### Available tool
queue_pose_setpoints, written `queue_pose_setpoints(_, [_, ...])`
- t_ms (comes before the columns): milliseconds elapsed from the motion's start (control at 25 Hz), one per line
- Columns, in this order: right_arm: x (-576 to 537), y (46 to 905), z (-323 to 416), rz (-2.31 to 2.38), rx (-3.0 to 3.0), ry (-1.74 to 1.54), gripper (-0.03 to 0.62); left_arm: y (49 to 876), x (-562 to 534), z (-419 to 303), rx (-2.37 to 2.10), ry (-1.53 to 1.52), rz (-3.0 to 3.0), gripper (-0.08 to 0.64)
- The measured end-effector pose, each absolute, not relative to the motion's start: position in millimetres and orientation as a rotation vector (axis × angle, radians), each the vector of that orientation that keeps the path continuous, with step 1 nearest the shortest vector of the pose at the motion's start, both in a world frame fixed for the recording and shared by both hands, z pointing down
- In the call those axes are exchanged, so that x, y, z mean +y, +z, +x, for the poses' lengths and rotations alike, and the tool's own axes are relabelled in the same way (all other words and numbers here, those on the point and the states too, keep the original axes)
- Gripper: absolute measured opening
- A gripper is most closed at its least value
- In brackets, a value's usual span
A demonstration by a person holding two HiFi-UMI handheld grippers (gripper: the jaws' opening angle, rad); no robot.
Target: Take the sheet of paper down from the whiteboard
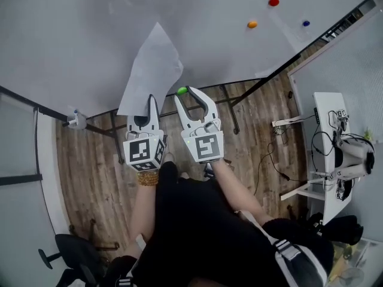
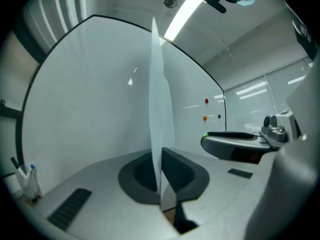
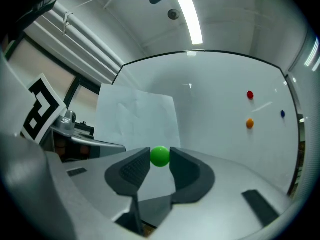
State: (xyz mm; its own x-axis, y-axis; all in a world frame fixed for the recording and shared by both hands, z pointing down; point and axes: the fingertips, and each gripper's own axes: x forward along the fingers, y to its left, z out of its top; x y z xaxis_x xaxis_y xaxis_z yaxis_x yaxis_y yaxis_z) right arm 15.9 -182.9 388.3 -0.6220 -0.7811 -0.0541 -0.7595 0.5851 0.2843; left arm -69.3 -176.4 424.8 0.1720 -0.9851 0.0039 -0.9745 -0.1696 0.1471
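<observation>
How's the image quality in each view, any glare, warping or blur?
Head view: fisheye bows the whiteboard edge, light even. Left gripper view: ceiling light blown out, dark corners. Right gripper view: green magnet sharp, edges curved and vignetted.

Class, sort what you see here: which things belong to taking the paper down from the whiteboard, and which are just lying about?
In the job: sheet of paper, pinched in the left claw; green magnet, gripped in the right claw; whiteboard.
Lying about: red magnet, orange magnet, blue magnet on the board; desk; office chair.
</observation>
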Motion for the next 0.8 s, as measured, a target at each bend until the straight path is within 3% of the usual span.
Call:
queue_pose_setpoints(280, [-156, 403, 31, 1.342, -2.797, -0.227, 0.12, 424, -141, -58, -2.07, 0.05, 2.301, 0.009])
queue_pose_setpoints(800, [-137, 413, 21, 1.335, -2.77, -0.201, 0.118, 442, -123, -64, -1.982, 0.089, 2.291, 0.009])
